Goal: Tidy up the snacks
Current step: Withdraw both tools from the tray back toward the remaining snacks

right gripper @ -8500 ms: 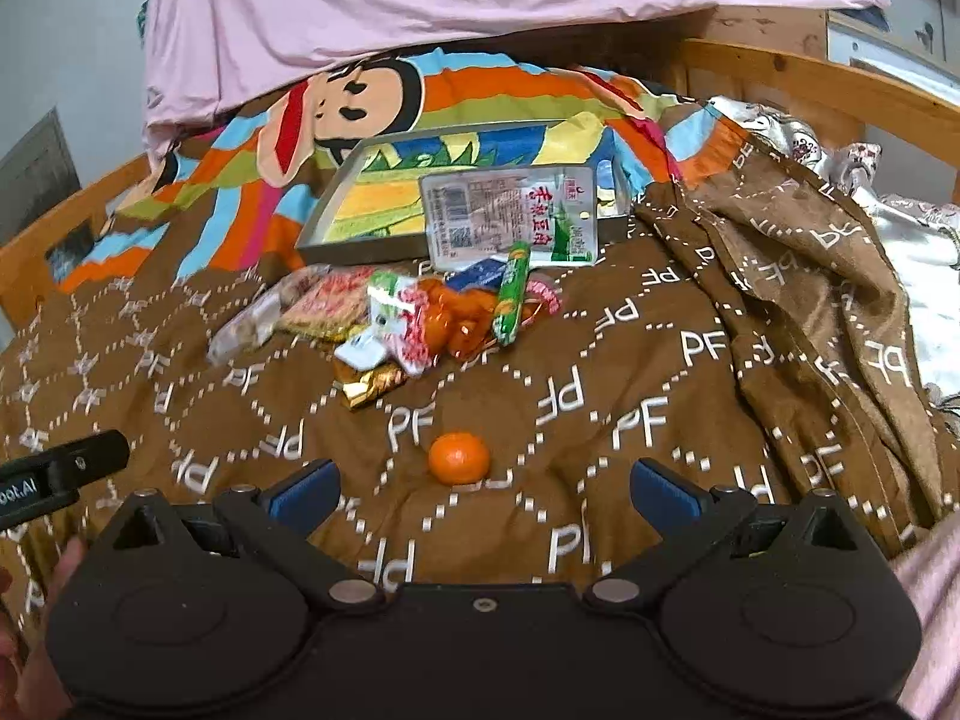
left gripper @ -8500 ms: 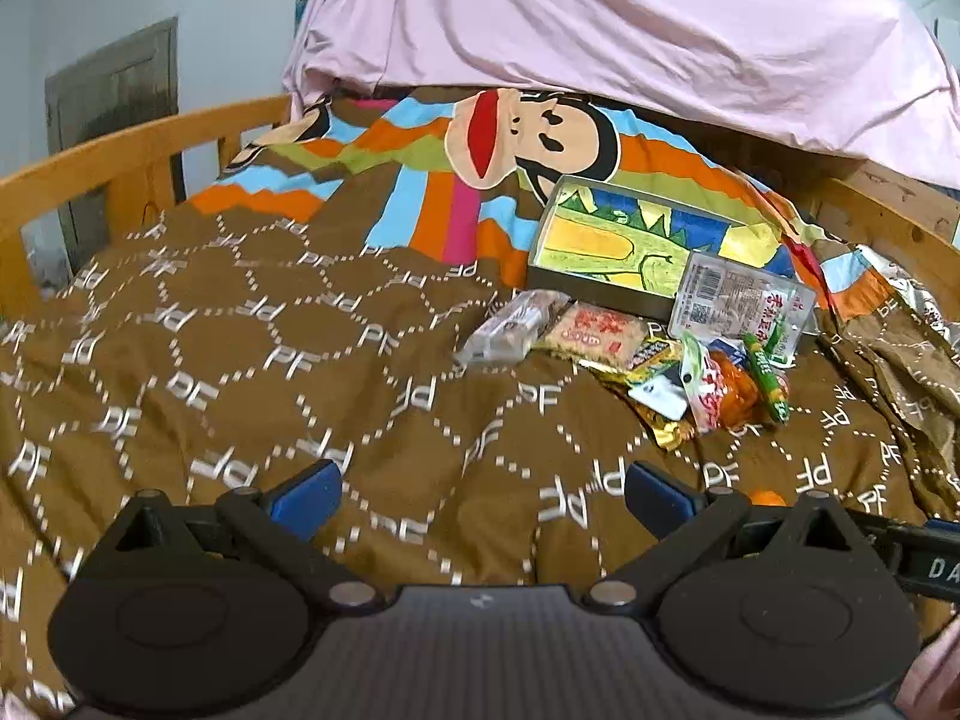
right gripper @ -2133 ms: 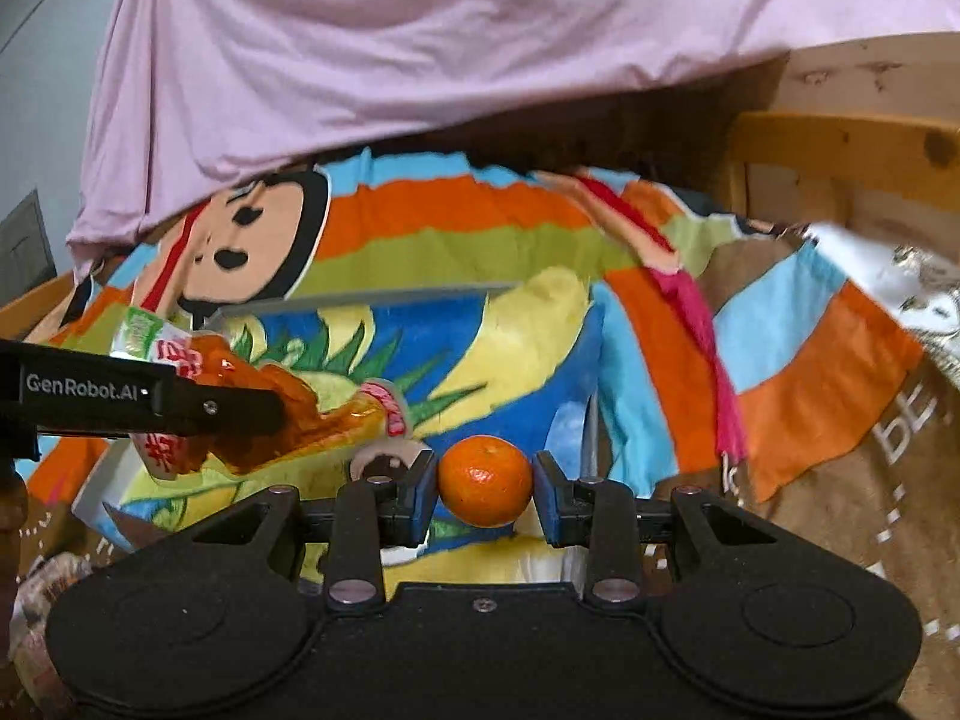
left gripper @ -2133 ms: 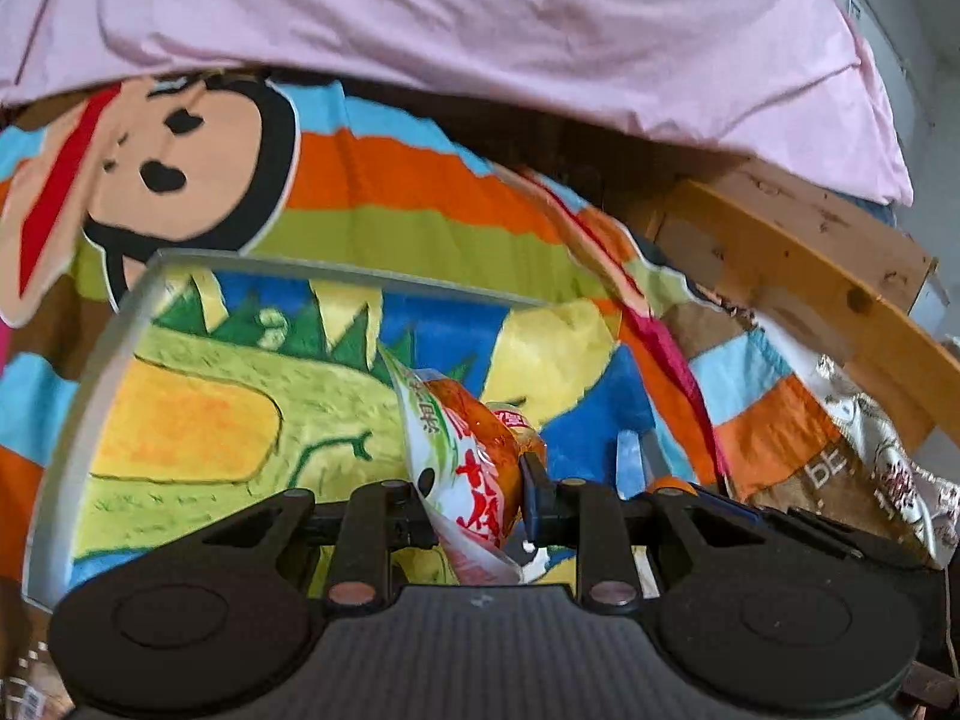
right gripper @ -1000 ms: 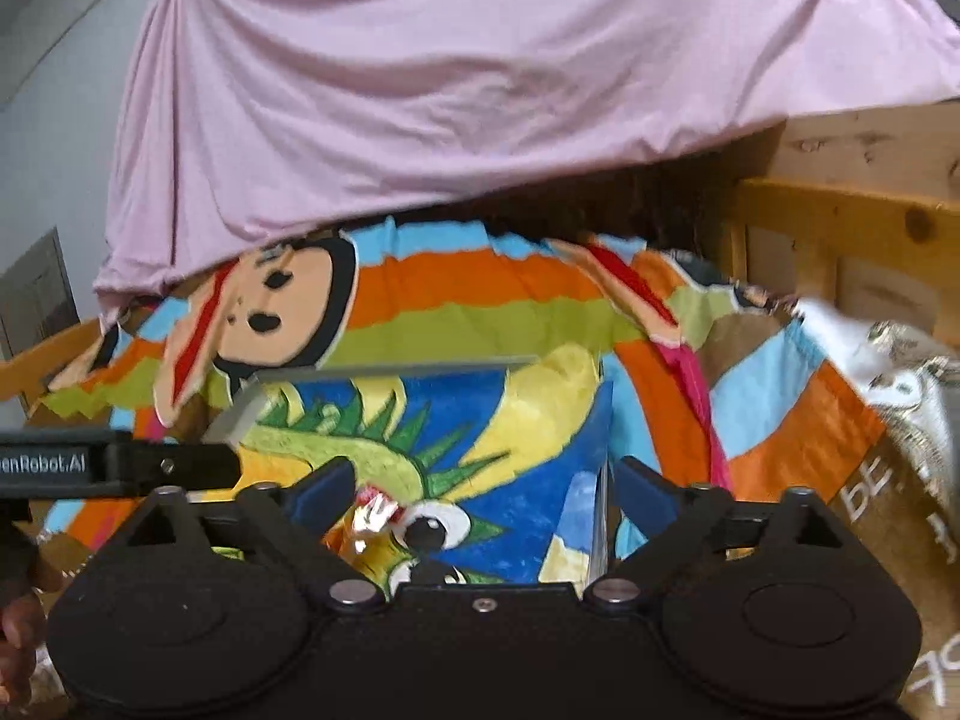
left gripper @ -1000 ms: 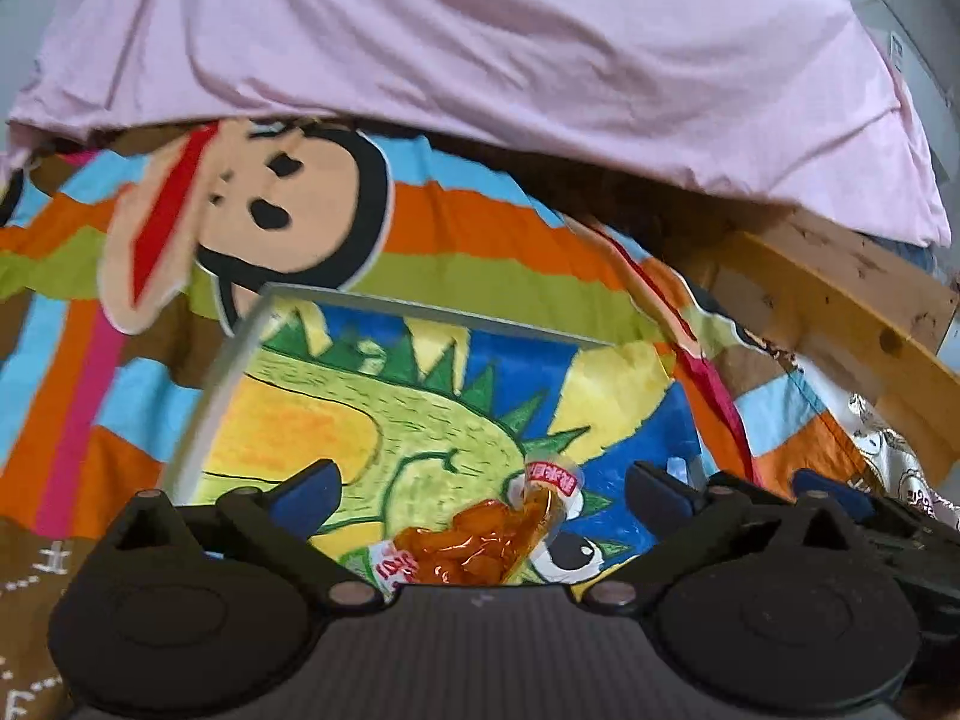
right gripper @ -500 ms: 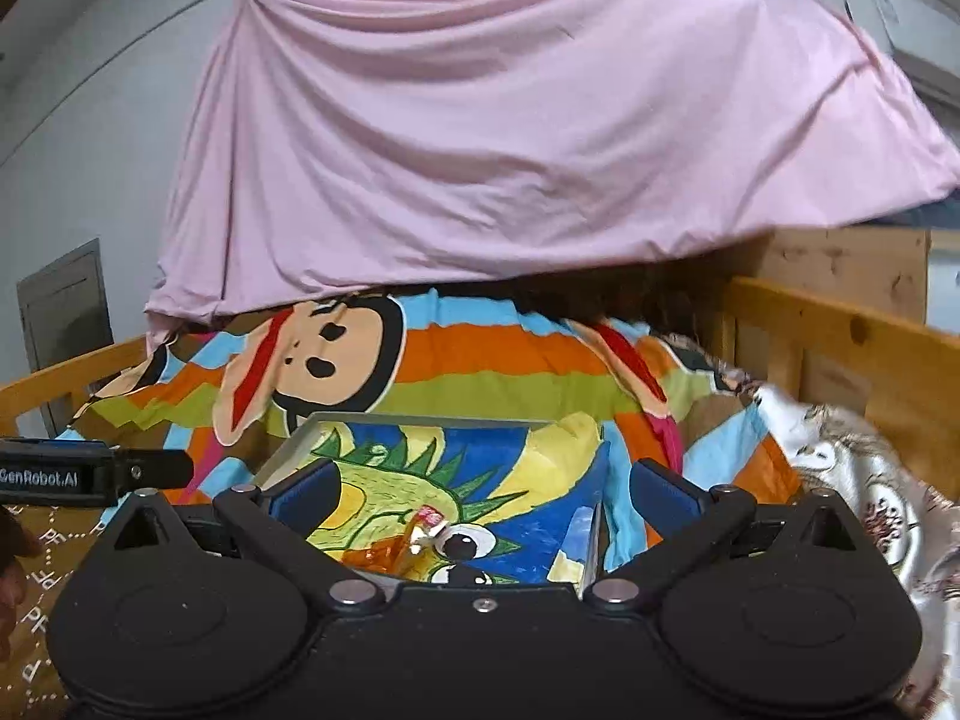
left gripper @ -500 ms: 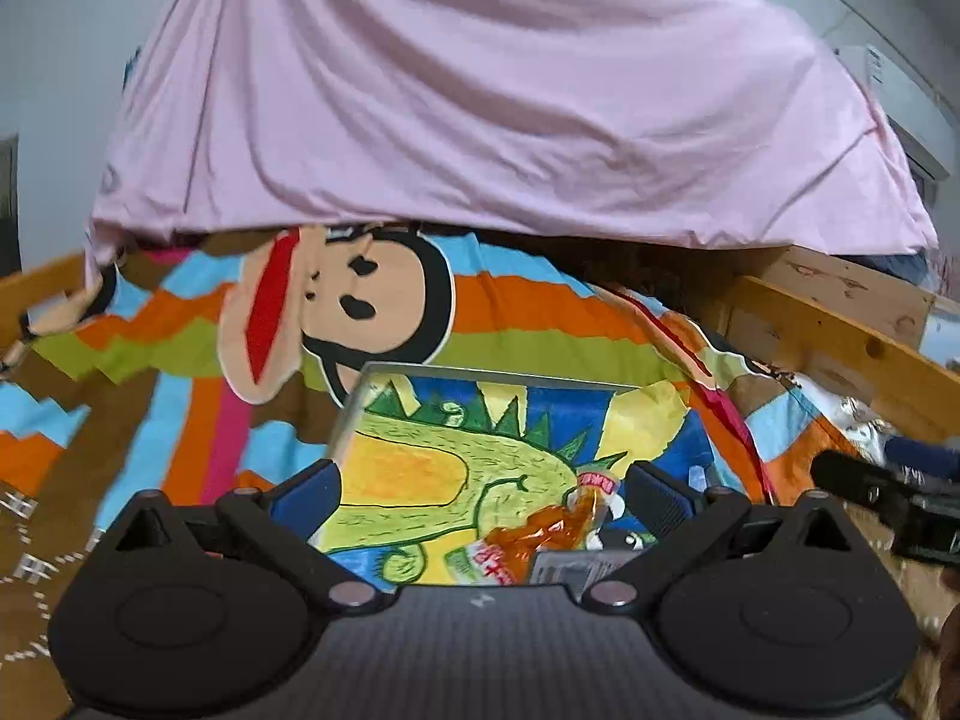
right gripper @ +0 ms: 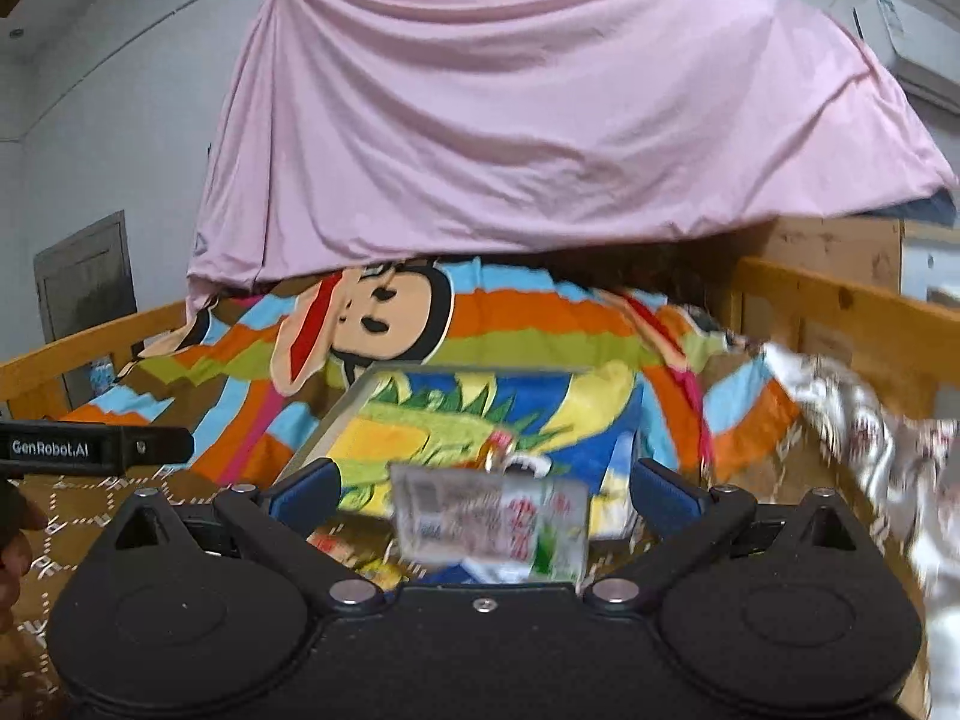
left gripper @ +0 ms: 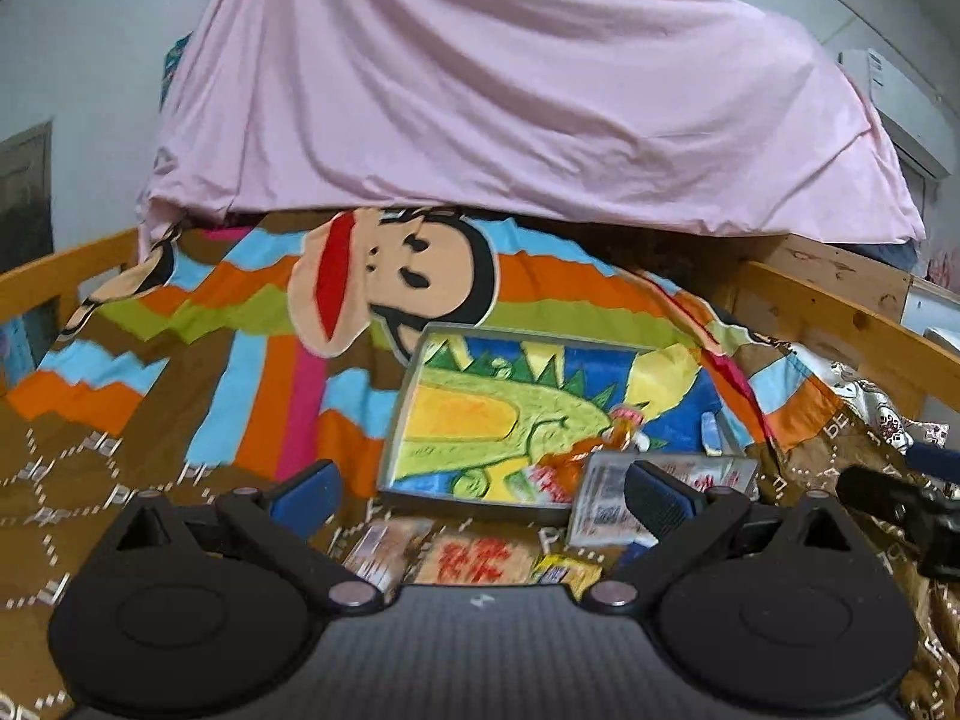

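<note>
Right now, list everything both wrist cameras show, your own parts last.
Tray: one, grey rim, dinosaur picture inside, on the bed ahead.
Orange snack bag: one, orange-red, lying in the tray near its front edge.
White packet: one, white with print, leaning on the tray's front edge.
Loose snacks: several, red, yellow and pale wrappers, on the blanket before the tray; exact count unclear.
Brown blanket: one, brown with white pattern, covering the bed.
Striped blanket: one, multicoloured with a monkey face, behind the tray.
Pink sheet: one, hanging at the back.
Bed rail: wooden, both sides.
Left gripper: black, blue pads, open, empty.
Right gripper: black, blue pads, open, empty.
</note>
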`<state>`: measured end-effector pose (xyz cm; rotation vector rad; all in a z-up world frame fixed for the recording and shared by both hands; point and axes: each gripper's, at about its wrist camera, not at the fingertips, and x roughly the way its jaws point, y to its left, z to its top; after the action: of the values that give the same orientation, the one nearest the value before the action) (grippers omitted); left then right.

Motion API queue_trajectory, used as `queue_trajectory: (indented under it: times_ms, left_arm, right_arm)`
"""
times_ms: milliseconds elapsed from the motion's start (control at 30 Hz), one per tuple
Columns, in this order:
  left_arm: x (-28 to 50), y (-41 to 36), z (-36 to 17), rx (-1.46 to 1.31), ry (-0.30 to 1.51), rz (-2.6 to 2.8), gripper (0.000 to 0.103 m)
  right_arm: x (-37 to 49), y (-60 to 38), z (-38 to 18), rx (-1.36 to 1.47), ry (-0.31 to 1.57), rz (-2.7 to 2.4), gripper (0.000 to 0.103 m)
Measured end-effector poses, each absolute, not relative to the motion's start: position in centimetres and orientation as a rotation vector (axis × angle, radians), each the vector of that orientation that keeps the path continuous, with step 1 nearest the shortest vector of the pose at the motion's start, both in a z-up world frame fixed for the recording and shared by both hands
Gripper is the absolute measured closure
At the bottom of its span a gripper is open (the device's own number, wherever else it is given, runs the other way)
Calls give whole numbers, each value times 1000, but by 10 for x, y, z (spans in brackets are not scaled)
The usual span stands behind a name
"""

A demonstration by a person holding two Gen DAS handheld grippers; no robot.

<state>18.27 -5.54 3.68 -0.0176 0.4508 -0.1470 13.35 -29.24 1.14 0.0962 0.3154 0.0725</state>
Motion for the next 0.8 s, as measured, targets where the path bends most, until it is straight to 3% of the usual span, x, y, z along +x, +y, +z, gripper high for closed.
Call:
queue_trajectory:
  times_ms: [800]
  left_arm:
    - [161, 26, -27, -54, 626, -148, 0]
  right_arm:
    - [134, -212, -57, -29, 719, 192, 1]
